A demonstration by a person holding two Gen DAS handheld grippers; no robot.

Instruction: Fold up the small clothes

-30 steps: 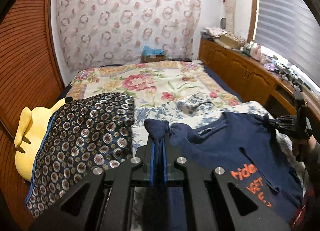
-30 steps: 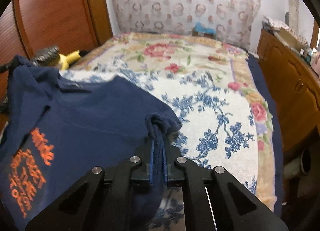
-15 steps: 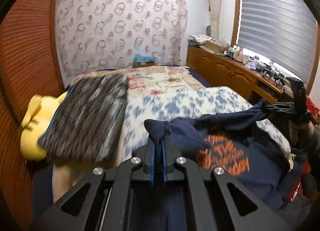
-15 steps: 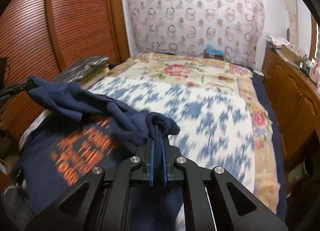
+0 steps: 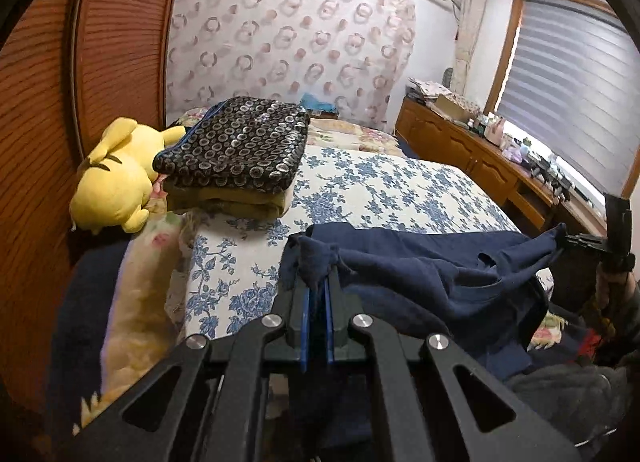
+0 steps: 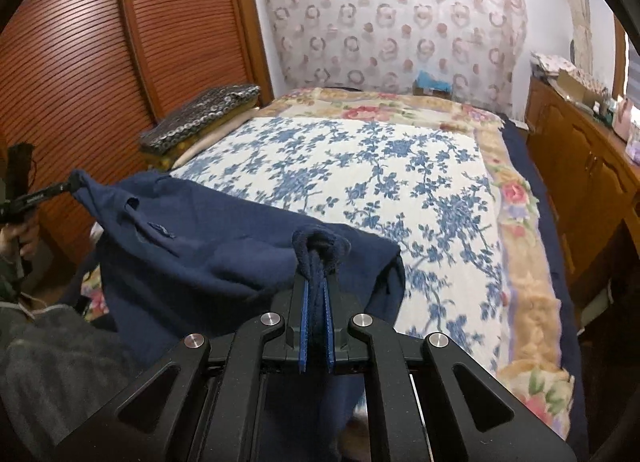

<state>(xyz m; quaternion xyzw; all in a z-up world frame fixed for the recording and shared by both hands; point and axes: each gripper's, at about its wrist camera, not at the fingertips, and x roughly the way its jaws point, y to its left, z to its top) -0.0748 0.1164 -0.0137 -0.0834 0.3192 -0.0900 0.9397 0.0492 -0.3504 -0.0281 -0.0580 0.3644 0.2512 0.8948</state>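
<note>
Indoor light is moderate and cool. Daylight enters through the window blind at right, glaring along its lower edge. Fisheye distortion bends the wardrobe doors; corners are vignetted black. The bed cover shows slight motion blur near its right edge.

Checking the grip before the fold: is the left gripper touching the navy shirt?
Touching. In the left wrist view the left gripper has its jaws shut on a bunched corner of the navy shirt.
</note>
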